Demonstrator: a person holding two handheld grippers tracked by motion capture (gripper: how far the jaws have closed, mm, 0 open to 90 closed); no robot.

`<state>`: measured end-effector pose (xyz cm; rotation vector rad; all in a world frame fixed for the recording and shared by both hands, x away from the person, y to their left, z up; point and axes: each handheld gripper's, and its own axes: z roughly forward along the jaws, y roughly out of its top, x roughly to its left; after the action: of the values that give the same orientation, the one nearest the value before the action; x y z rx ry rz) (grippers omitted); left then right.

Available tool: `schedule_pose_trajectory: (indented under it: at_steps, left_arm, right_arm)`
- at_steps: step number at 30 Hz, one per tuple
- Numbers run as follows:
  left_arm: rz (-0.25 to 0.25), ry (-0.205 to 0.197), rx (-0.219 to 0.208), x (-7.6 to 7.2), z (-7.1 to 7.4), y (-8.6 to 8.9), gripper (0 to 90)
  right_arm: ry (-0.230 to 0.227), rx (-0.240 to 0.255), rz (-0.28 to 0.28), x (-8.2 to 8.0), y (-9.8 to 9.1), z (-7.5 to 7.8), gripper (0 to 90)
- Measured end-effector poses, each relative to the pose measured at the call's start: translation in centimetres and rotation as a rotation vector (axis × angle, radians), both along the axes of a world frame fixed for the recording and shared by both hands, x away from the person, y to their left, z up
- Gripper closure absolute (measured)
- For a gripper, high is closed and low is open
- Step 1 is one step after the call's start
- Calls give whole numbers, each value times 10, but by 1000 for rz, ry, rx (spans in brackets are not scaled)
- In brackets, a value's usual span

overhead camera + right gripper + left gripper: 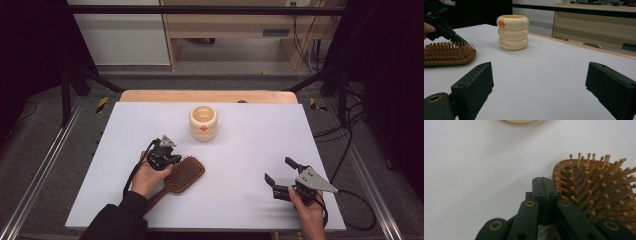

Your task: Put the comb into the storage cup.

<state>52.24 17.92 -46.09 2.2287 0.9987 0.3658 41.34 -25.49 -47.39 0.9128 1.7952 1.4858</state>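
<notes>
The hairbrush lay on the table, left of centre, bristles up. The cup stood behind it, toward the far edge and well apart. The left gripper sat at the brush's left rim, perhaps touching it. The right gripper was far to the right, near the front edge.

The left gripper points across the white table, its two black jaws pressed flat together with nothing between them. Just beside the jaws lies a wooden hairbrush, bristles up. A cream cup's base edges in at the top.
</notes>
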Motion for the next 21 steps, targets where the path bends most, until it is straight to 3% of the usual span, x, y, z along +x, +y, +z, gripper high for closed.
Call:
schedule_pose_trajectory:
  at_steps: [11, 16, 21]
  left_arm:
    - [62, -69, -40, -14, 12, 20, 900]
    - [69, -85, -45, -29, 21, 31, 900]
    - [54, -92, -14, -54, 28, 39, 896]
  right_arm:
    - [-7, 5, -1, -1, -1, 1, 79]
    - [-8, 5, -4, -1, -1, 1, 79]
    - [-10, 3, -3, -1, 0, 2, 79]
